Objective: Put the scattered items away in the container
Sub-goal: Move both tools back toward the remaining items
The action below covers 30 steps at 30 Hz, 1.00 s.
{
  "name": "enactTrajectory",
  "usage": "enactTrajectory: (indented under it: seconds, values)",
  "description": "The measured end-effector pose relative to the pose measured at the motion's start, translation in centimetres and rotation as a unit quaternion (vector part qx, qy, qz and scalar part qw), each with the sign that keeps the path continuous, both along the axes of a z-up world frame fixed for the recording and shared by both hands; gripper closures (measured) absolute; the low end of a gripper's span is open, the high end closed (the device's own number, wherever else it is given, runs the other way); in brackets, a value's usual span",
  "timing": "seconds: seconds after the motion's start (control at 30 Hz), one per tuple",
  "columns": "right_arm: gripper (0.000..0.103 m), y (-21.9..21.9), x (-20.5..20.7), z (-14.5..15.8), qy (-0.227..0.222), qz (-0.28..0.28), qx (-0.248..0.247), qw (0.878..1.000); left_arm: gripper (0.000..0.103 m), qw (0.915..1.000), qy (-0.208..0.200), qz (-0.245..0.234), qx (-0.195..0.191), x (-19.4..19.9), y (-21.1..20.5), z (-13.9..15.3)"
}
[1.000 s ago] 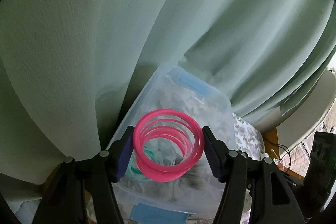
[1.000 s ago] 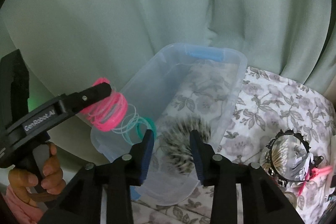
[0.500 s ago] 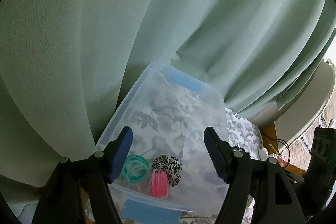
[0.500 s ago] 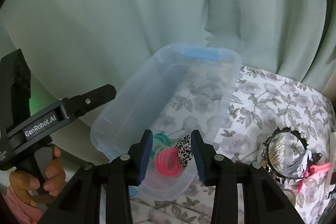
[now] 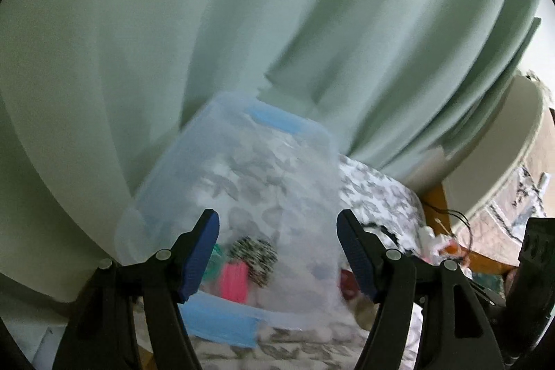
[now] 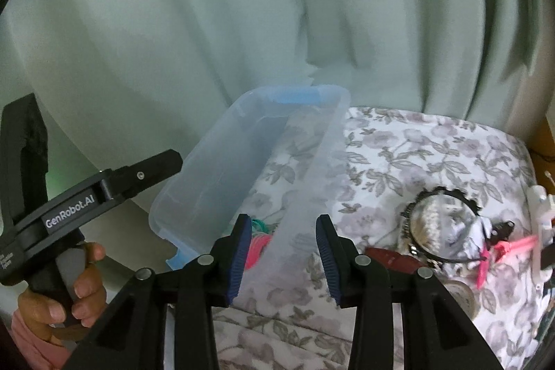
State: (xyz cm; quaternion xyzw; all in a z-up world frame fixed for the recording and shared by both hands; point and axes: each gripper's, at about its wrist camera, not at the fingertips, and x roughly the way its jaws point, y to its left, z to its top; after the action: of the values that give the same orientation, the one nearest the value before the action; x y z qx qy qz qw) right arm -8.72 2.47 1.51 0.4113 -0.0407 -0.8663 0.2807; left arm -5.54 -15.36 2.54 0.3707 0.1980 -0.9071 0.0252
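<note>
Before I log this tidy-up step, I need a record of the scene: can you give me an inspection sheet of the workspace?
Surface: flowered cloth covers it.
Job's things: clear bin holds pink rings, green rings and a spotted hair tie.
Clutter: black hoop, pink clip and a dark red item lie on the cloth right of the bin; other bits too blurred to name.
Grippers: left gripper open and empty, its jaws just opened wider; right gripper open and empty.
Cables: thin black wire at the far right.
Surroundings: pale green curtain behind.
</note>
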Motion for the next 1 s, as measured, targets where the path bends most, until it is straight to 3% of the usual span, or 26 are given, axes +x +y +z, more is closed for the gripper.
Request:
enactTrajectory:
  seconds: [0.23,0.53,0.83,1.0]
  values:
    - [0.061,8.1,1.4,-0.3,0.009,-0.086,-0.019,0.996,0.032,0.9953,-0.01,-0.069,-0.067,0.0,7.0,0.3]
    - [0.061,18.9,3.5,-2.7,-0.011,-0.202,-0.041,0.979,0.032,0.9734,0.023,-0.189,-0.128,1.6,16.7,-0.8]
    - [0.06,22.7,3.7,-10.6,-0.111,-0.235,-0.045,0.964,0.032,0.9769,0.029,-0.198,-0.075,1.1,17.6,-2.6]
    - [0.06,22.1,2.8,-13.7,-0.154,-0.224,-0.047,0.961,0.032,0.9735,-0.014,-0.216,-0.076,0.4,18.7,-4.6]
